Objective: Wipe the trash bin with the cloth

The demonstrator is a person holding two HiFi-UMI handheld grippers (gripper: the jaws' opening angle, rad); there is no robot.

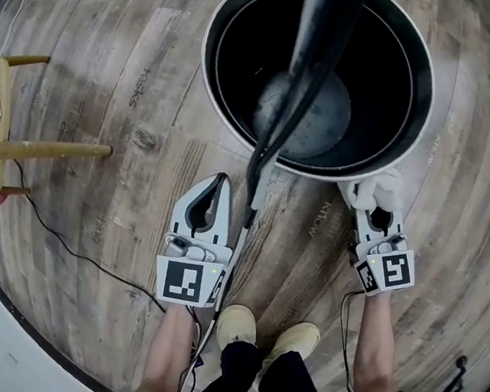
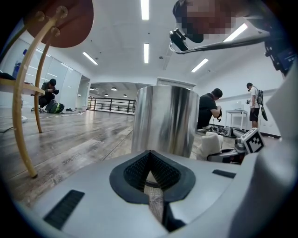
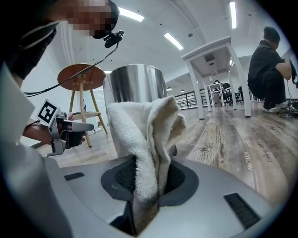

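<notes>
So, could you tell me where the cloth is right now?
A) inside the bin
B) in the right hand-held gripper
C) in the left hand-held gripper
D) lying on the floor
B: the right gripper view shows the cloth pinched between the jaws of the right hand-held gripper; the left hand-held gripper is shut on nothing.

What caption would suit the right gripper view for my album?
Right gripper clamps a white cloth in front of the steel trash bin.
</notes>
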